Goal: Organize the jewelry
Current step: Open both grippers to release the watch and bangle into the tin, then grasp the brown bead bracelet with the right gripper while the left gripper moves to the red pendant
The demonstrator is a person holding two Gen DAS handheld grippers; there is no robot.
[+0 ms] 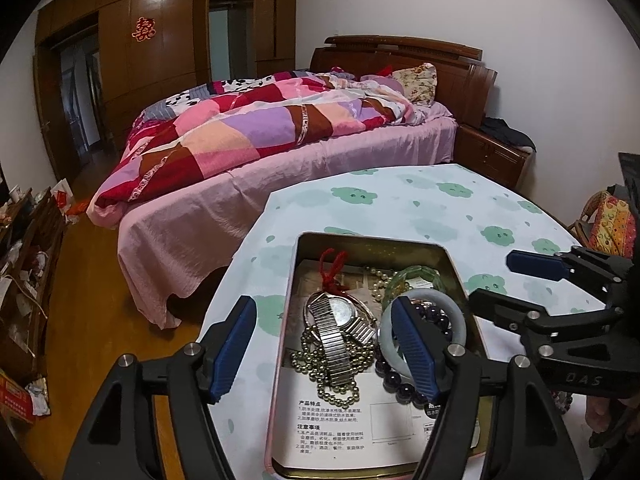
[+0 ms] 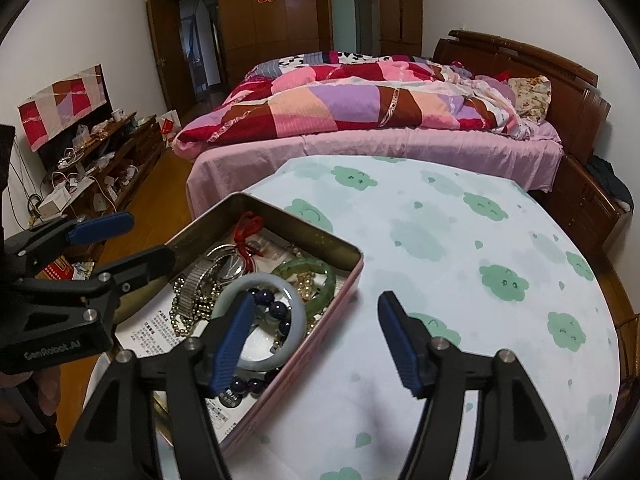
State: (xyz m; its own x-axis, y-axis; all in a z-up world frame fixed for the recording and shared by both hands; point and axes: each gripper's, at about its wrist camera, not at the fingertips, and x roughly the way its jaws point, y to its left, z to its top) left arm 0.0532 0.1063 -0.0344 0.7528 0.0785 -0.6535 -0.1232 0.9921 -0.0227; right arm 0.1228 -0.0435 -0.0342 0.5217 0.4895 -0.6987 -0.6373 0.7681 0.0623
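Standing apart with nothing pressed between them, the blue pads of the left gripper [image 1: 326, 350] are straddling the near-left wall of the metal tin [image 1: 452, 258]: the left pad is hanging outside over the tablecloth [image 1: 400, 196], and the right pad is reaching inside, in front of the pale jade bangle [image 1: 456, 308]. The fingers of the right gripper [image 2: 316, 338] are also standing wide apart and are holding nothing. Its left finger is crossing in front of the pale bangle inside the tin, and its right finger is hovering over the cloth outside the pink wall; whether the left pad is touching the bangle I cannot tell.

Inside the tin, all the jewelry is lying together on a printed paper sheet [image 1: 332, 428]. A silver watch [image 1: 340, 316] with a stretch band is lying on a string of small golden beads [image 1: 340, 392]. Dark purple beads [image 1: 400, 386] are passing through and beside the pale bangle. A green bangle [image 1: 412, 276] and a pearl string [image 1: 376, 280] are lying toward the far side, and a red cord [image 1: 334, 266] is resting near the far-left corner.

The tin is sitting at the near-left part of the table, which is covered with white cloth with green clouds. Behind the table a bed [image 1: 224, 208] with a patchwork quilt [image 1: 248, 132] is standing, and brown wardrobes [image 1: 168, 40] are lining the far wall.
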